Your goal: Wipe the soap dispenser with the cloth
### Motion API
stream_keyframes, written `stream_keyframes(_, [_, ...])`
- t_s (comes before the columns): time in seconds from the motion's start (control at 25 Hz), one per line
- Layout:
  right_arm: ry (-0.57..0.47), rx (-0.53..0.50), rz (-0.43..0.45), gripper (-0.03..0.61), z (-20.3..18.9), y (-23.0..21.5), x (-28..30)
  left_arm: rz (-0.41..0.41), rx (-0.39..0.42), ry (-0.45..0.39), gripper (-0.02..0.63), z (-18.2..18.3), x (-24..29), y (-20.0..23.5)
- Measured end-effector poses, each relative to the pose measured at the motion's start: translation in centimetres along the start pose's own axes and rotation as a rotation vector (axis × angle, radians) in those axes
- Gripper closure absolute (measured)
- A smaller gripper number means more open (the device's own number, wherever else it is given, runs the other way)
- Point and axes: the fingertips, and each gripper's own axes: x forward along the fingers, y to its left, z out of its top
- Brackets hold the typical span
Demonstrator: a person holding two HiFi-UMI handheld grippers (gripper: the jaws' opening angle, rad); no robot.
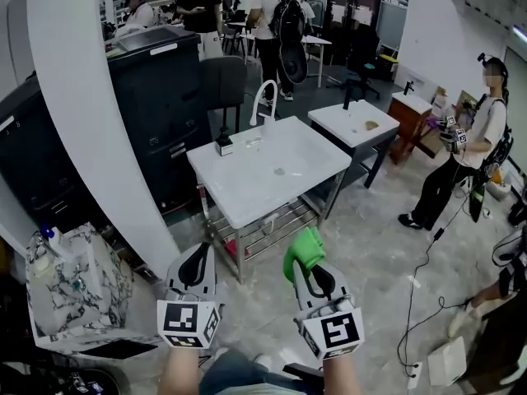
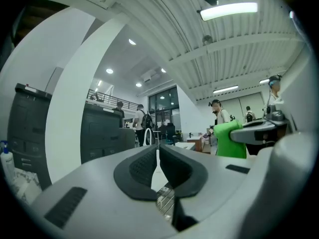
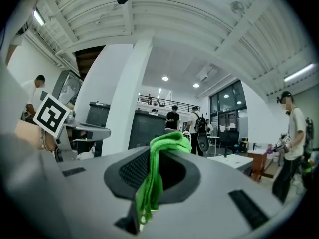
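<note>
The soap dispenser [image 1: 224, 145], a small dark pump bottle, stands on the near left corner of a white sink table [image 1: 247, 196], well ahead of both grippers. A white faucet [image 1: 265, 97] rises at the table's back. My right gripper [image 1: 308, 259] is shut on a bright green cloth [image 1: 303, 249]. In the right gripper view the cloth [image 3: 167, 142] bunches over the jaw tips and hangs down between them [image 3: 158, 153]. My left gripper [image 1: 197, 255] is held level beside it, shut with nothing in it [image 2: 158, 151]. The left gripper view shows the cloth [image 2: 230, 141] at the right.
A white pillar [image 1: 90, 97] and dark cabinets [image 1: 156, 97] stand left of the table. A second white sink table [image 1: 358, 122] sits behind on the right, with a person [image 1: 469, 155] beyond it. A marbled bag [image 1: 70, 278] lies at the near left, and cables [image 1: 420, 286] cross the floor on the right.
</note>
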Motion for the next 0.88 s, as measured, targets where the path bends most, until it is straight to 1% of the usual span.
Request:
stream_keyframes(0.08, [-0.003, 0.017, 0.009, 0.532, -0.4, -0.6, 0.8, 0.0, -0.065, -0.014, 0.594, 0.1, 0.8, 0.4])
stream_keyframes(0.2, [-0.002, 0.018, 0.024, 0.532, -0.9, -1.3, 2.5, -0.015, -0.178, -0.061, 0.594, 0.5, 2.3, 1.5])
stream_keyframes(0.28, [0.004, 0.015, 0.032, 0.532, -1.3, -1.8, 3.7, -0.03, -0.213, -0.073, 0.594, 0.6, 3.5, 2.1])
stream_keyframes(0.48, [0.012, 0.013, 0.048, 0.532, -2.1, -3.8, 8.4, -0.048, -0.184, -0.064, 0.598, -0.5, 8.0, 4.0])
stream_keyframes(0.64, [0.031, 0.008, 0.046, 0.531, -2.8, -6.0, 13.4, -0.066, -0.177, -0.046, 0.598, -1.7, 13.2, 5.8])
stream_keyframes(0.88, [0.046, -0.003, 0.057, 0.531, -3.0, -9.3, 21.9, -0.068, -0.17, -0.037, 0.598, -2.2, 21.2, 9.5])
